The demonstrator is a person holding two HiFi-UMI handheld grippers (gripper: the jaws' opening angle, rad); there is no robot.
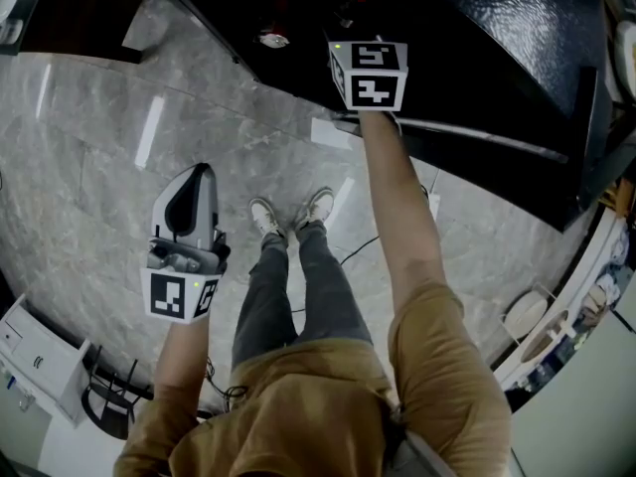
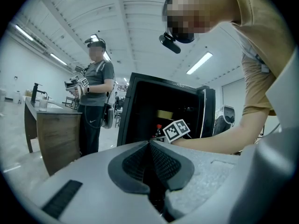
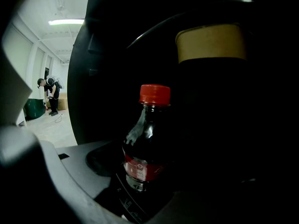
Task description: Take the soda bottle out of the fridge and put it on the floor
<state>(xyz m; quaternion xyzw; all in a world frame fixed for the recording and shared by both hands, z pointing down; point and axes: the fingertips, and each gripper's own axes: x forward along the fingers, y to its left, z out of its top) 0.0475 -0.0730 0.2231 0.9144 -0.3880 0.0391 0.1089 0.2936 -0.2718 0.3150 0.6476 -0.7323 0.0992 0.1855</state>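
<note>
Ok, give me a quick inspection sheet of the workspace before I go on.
Surface: glossy grey tiled floor.
Job's things: soda bottle, red cap, upright inside the open black fridge.
Clutter: tan tub behind the bottle, higher in the fridge.
Grippers: left gripper shut and empty, outside the fridge; right gripper inside the fridge, bottle between its jaws, too dark to tell whether they clamp it.
Cables: dark cable on the floor beside the shoes.
Surroundings: another person standing by a wooden counter.
</note>
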